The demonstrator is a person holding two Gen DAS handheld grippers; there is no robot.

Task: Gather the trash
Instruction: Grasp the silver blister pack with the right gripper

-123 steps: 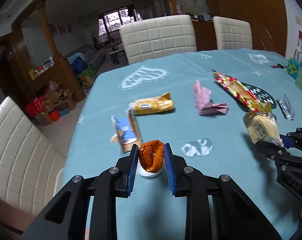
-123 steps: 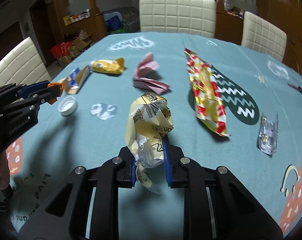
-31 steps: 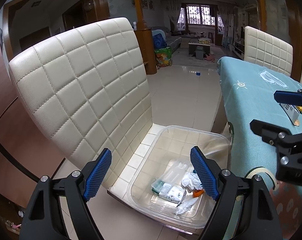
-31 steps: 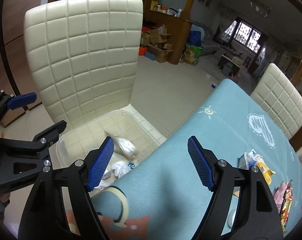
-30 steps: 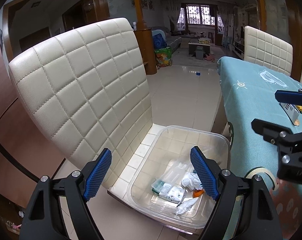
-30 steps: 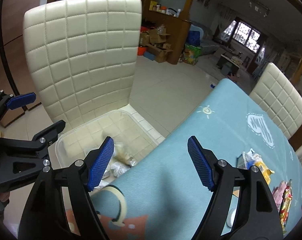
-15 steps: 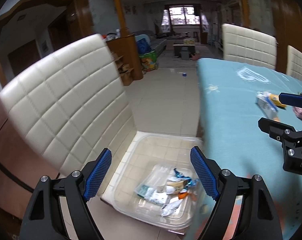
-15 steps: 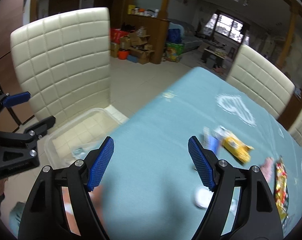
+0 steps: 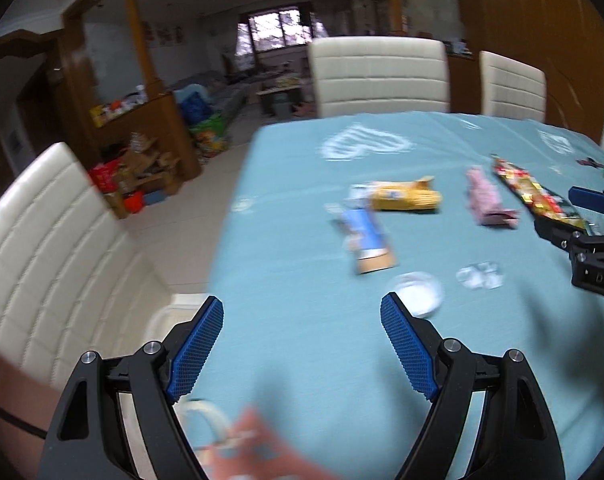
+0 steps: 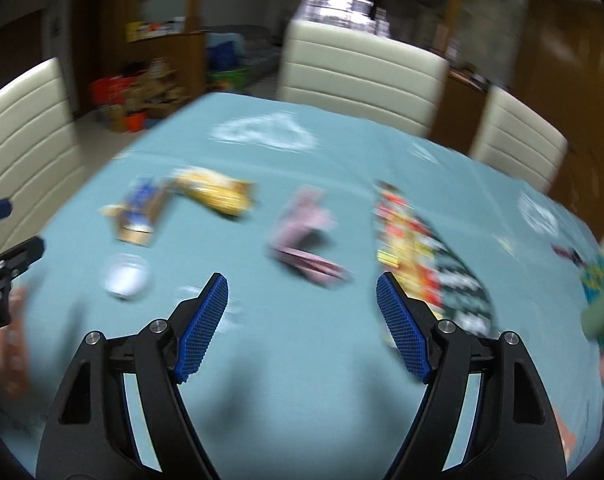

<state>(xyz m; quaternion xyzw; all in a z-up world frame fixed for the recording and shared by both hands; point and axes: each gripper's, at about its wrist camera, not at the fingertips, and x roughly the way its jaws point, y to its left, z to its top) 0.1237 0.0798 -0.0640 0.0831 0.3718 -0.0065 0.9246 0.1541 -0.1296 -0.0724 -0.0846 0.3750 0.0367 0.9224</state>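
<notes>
Currently: left gripper (image 9: 302,350) and right gripper (image 10: 301,322) both spread wide, empty. Trash on tablecloth (image 9: 302,360): white cap (image 9: 418,294) near left edge, blue carton (image 9: 364,242), yellow wrapper (image 9: 404,197), pink paper (image 10: 306,246) mid-surface. Risk: cap skids from pads.

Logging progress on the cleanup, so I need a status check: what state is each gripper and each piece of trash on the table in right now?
left gripper: open, empty
right gripper: open, empty
white lid: on the table
blue carton: lying flat
yellow wrapper: lying, crumpled
pink wrapper: crumpled
red-yellow wrapper: lying flat
</notes>
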